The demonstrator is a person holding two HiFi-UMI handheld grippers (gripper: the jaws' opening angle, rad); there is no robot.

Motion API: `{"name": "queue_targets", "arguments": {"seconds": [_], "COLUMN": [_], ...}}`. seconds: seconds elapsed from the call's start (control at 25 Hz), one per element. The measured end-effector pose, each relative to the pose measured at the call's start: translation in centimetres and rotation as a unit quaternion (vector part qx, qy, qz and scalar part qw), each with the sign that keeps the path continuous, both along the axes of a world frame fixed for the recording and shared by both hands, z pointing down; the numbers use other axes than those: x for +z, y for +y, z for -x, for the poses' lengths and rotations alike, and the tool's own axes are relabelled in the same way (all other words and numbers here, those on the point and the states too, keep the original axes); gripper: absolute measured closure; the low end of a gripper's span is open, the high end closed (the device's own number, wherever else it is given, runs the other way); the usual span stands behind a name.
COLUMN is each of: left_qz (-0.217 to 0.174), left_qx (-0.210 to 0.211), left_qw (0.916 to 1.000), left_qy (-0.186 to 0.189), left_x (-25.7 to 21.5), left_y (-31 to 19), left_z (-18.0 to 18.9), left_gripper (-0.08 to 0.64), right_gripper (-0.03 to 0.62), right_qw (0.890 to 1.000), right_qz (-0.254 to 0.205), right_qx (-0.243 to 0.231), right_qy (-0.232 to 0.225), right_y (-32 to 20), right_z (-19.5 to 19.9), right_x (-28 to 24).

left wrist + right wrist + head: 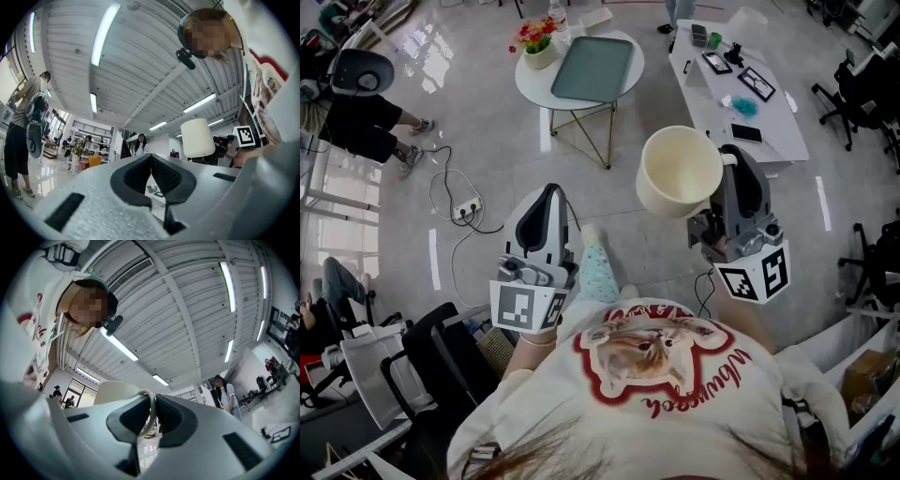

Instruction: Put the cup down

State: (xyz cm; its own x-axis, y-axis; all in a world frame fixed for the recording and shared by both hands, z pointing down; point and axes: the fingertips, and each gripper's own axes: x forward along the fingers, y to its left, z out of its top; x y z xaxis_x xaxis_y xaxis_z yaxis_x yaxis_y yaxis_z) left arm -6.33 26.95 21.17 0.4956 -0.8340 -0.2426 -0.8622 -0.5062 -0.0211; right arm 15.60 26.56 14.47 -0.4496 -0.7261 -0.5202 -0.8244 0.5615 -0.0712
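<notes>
Well above the grey floor, in front of the person's chest, a cream-coloured, smooth-walled cup (680,172) is held in the air by the right gripper (727,159). Its mouth is turned upward and its inside is seen to be empty. The jaws of that gripper are closed on the cup's thin loop handle (150,411). In the right gripper view the loop is pinched between the two dark ribbed pads, while the cup's body sits to the left of the jaws and just beyond their tips. The left gripper (551,194) is held lower and well apart from the cup, with its jaws brought together and nothing between them.

The cup is judged to be stiff, probably ceramic, and therefore fragile if knocked or dropped. Being empty, it should be fairly light. Its glossy surface is likely to be slippery, and a cup hung from one narrow loop can be expected to swing or tip about the pinch. The handle is judged the soundest place for the hold, provided the base is set flat before the jaws are opened.

No surface lies directly under the cup. A round white side table (534,86) and a long white desk (712,103) stand well ahead of it.
</notes>
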Motion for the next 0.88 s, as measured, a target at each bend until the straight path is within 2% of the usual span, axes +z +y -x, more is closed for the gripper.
{"name": "queue_targets", "arguments": {"seconds": [0.48,0.68,0.88], "left_qz": [-0.019,-0.026,-0.018], "left_qx": [0.039,0.052,0.070], "left_qw": [0.9989,0.9982,0.9973], "left_qy": [-0.016,-0.011,-0.015], "left_x": [-1.2,-2.0,-1.9], "left_y": [-12.9,-18.5,-23.0], "left_z": [1.7,2.6,3.1], "left_gripper": [0.545,0.545,0.545], "right_gripper": [0.541,0.543,0.541], "right_qw": [0.999,0.999,0.998], "right_qz": [-0.010,-0.011,-0.004], "right_qx": [0.030,0.045,0.061], "right_qy": [-0.008,-0.012,-0.018], "right_y": [-11.1,-15.9,-20.3], "right_z": [2.4,3.4,4.2], "right_x": [-0.9,-1.2,-0.9]}}
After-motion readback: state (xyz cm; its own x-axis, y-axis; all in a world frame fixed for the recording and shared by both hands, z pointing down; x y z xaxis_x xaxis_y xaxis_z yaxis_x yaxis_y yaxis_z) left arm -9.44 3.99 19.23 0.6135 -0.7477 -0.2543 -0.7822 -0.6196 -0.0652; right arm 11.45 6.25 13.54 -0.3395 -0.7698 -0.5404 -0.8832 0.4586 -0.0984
